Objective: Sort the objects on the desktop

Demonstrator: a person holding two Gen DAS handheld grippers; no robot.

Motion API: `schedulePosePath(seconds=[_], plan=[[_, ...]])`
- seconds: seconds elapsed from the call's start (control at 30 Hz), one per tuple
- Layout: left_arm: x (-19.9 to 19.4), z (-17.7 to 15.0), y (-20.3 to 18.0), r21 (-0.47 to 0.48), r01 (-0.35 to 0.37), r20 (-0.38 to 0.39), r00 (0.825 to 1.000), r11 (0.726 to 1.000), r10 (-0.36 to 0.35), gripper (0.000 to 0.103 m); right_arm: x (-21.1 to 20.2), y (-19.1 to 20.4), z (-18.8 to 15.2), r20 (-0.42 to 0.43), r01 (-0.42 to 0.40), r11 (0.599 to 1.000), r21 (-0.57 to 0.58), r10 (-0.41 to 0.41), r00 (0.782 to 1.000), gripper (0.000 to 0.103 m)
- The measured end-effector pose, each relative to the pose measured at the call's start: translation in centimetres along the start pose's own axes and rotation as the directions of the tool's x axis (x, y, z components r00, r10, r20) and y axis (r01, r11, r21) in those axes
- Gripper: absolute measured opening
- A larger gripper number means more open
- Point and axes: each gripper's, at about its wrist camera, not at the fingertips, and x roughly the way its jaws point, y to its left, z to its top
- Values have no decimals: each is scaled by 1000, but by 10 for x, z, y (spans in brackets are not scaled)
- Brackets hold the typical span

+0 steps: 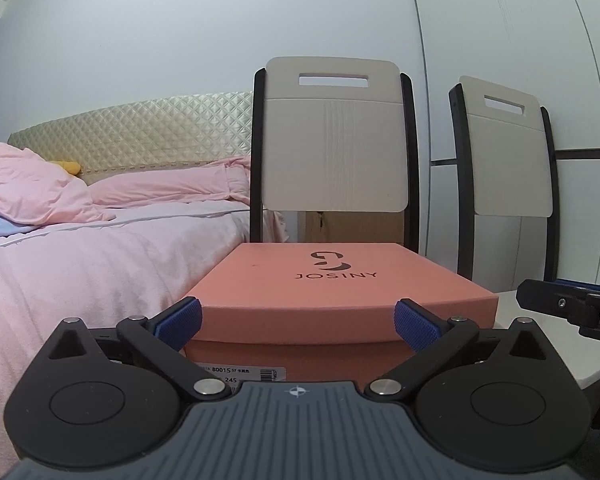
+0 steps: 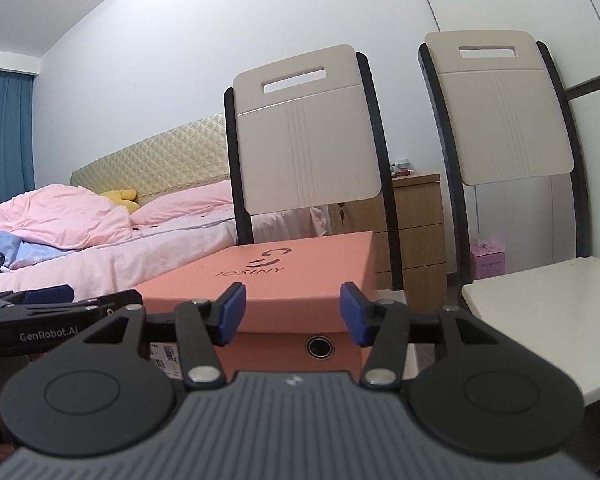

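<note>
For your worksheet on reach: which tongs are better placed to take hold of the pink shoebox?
Probably the left tongs: open and squarely facing the pink shoebox. The right tongs meet its corner.

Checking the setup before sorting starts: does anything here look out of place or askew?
One oddity: the pink shoebox sits on a chair seat, its corner jutting past the seat's edge in the right wrist view. Its lid lies flat and undamaged. The left gripper and right gripper are open, touching nothing.

box label (image 1: 242, 374) half hidden behind left claw (image 1: 298, 322) (small print unreadable).
</note>
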Motion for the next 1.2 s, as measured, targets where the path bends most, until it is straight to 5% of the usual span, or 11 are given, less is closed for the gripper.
schedulePosePath(seconds=[0.27,0.63,1.2], plan=[[-2,1,-2,3,7,4,1000,1000,-7,103,-2,-1,6,8,27,999,-20,-27,1000,83],[-5,2,-2,2,-1,8,1000,1000,1,103,-3,2,14,16,32,998,-45,-31,999,103],[-4,1,-10,13,-1,12,1000,1000,1,103,-5,5,15,6,64,997,-51,-64,998,103]])
